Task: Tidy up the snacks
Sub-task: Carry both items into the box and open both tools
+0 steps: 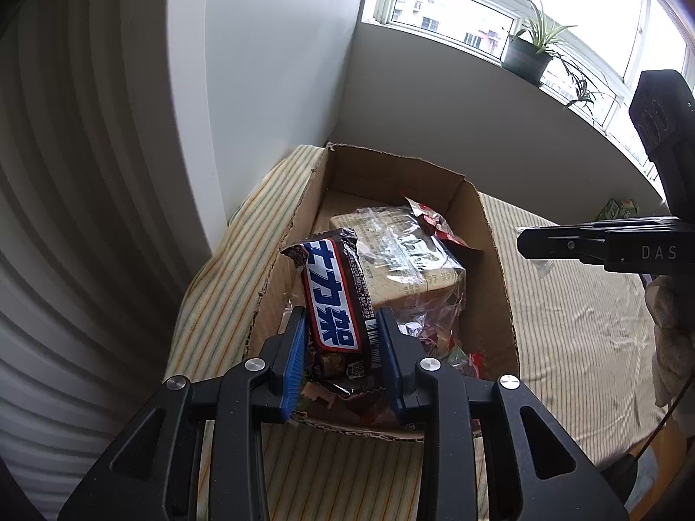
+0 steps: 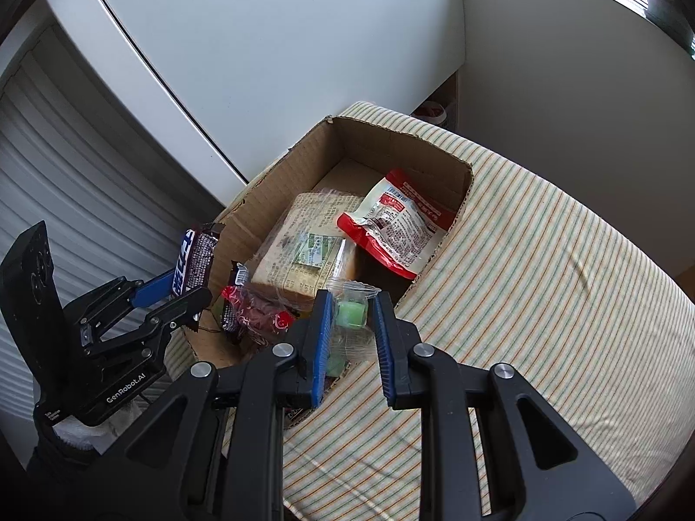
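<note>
Left gripper fingers clamp a Snickers bar; right gripper, marked "DAS", pinches a green candy at the box's 6 o'clock rim.

- Box: matt brown cardboard, ragged edges.
- Cloth: striped woven fabric, slightly creased.
- Bar: glossy plastic wrapper.
- Pads: ribbed blue rubber.

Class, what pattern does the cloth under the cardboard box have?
Thin stripes on cream cloth, clearest in the right wrist view.
</note>
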